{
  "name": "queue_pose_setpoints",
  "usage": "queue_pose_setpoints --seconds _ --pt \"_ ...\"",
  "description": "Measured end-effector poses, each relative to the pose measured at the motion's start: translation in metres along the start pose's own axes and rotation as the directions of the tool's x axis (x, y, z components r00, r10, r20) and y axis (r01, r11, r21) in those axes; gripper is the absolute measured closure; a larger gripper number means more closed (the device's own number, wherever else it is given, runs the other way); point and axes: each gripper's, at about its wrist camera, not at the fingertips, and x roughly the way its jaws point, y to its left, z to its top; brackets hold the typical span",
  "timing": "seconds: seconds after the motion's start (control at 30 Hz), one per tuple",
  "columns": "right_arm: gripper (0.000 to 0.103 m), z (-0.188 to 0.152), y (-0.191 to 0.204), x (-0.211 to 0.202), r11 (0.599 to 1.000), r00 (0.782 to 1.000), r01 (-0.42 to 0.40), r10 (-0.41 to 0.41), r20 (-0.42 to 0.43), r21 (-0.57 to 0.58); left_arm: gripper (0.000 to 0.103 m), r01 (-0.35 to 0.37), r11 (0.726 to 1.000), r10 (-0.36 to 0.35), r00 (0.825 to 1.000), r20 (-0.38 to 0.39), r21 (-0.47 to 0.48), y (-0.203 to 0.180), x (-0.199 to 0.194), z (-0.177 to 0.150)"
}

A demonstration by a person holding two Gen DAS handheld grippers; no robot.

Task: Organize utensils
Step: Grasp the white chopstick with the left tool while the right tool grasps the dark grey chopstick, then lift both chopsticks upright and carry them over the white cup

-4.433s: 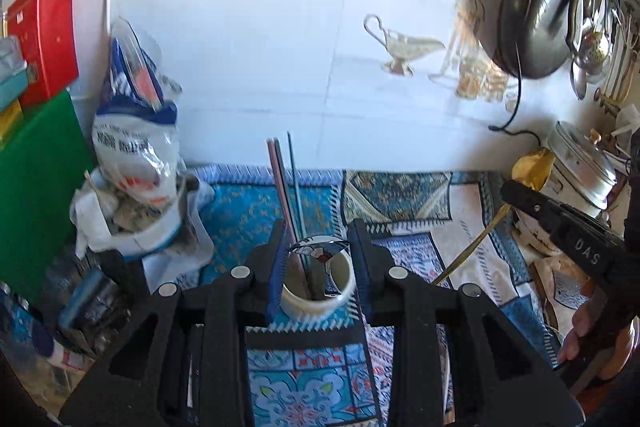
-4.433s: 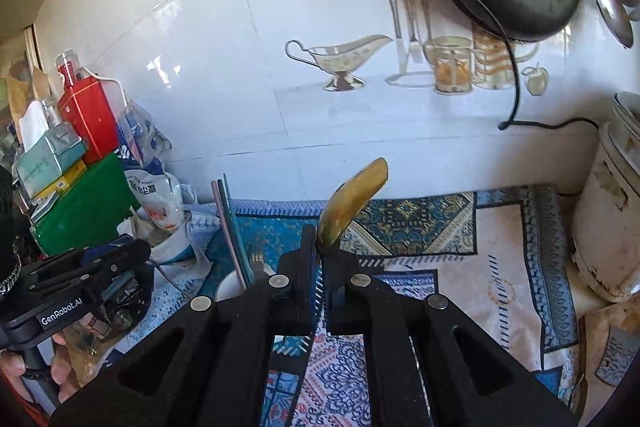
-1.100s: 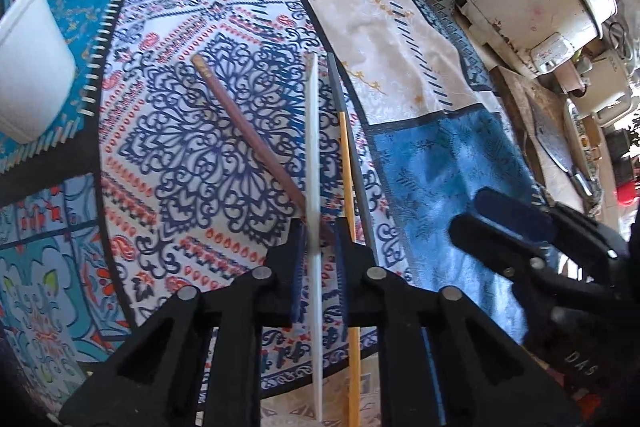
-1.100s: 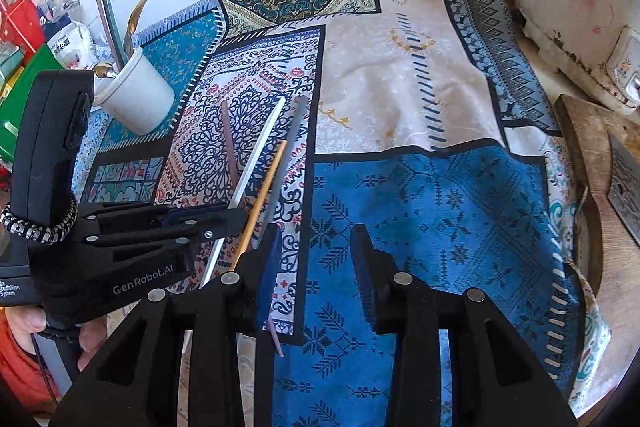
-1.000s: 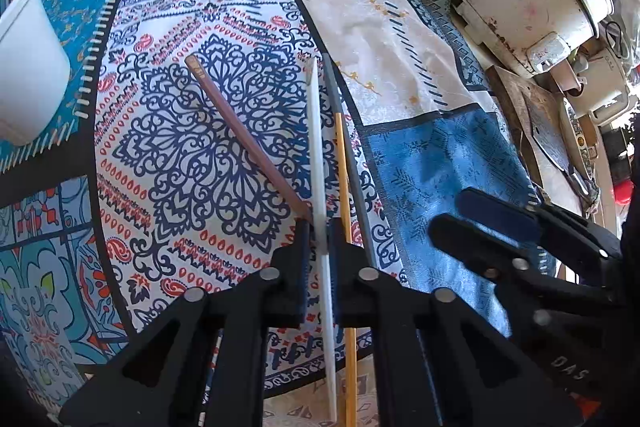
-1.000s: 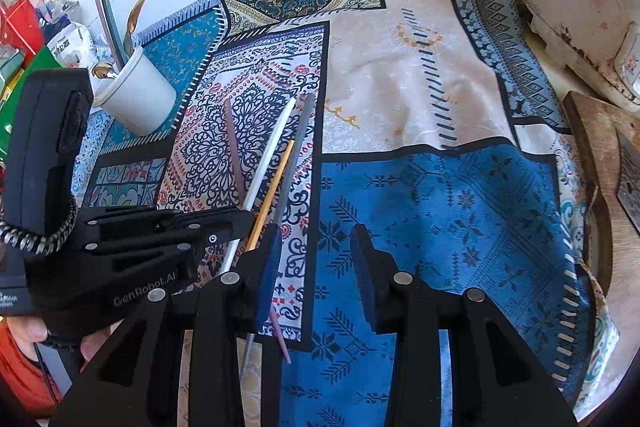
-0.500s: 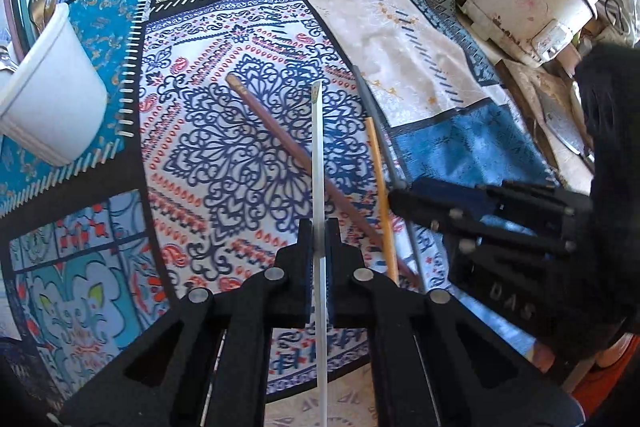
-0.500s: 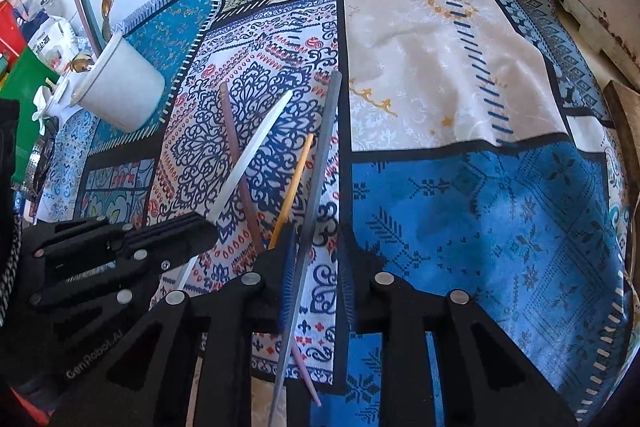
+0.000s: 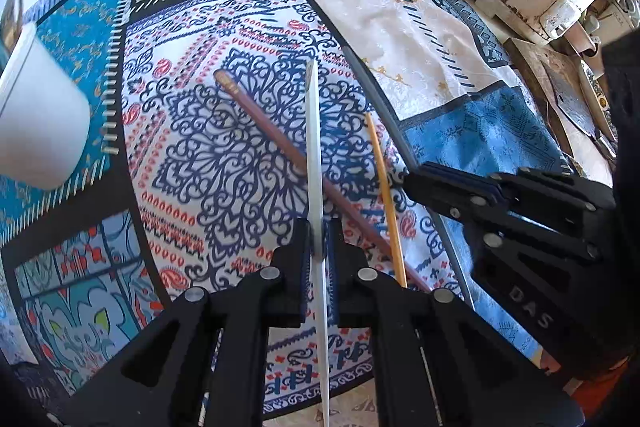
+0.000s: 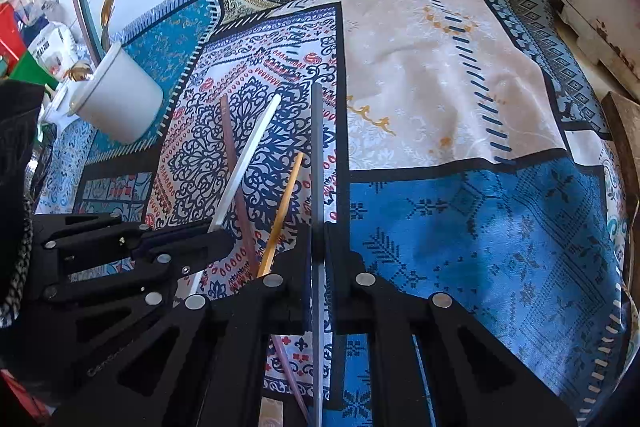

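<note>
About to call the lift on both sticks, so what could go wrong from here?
1. The white chopstick in the left tongs crosses the brown chopstick; lifting may drag it.
2. The right tongs pinch the long grey chopstick well off its middle, so it could pivot or slip.
3. The white cup already holds utensils and looks tilted; a careless insert might tip it.

A patterned patchwork cloth (image 10: pixel 448 75) covers the bench. A white cup (image 10: pixel 120 99) stands on it. A brown chopstick (image 9: pixel 256 123) and a yellow one (image 9: pixel 382 179) lie crossed nearby.
</note>
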Motion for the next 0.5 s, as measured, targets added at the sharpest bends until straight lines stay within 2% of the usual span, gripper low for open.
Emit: queue_pose_setpoints --seconds 0.3,0.4,0.5 --pt "0.097 0.004 -0.007 -0.024 0.999 0.998 -0.013 0.011 0.068 0.035 0.098 -0.034 0.996 0.035 0.999 -0.006 0.079 -0.012 0.005 0.012" --pt "0.097 0.006 -0.007 -0.034 0.999 0.995 -0.018 0.014 0.095 0.041 0.098 -0.029 0.997 0.029 1.000 -0.004 0.073 -0.009 0.003 0.011" --pt "0.097 0.009 -0.006 -0.043 0.999 0.992 -0.025 0.019 0.124 0.043 0.098 -0.030 0.998 0.028 0.999 0.030 0.054 -0.007 -0.009 0.011"
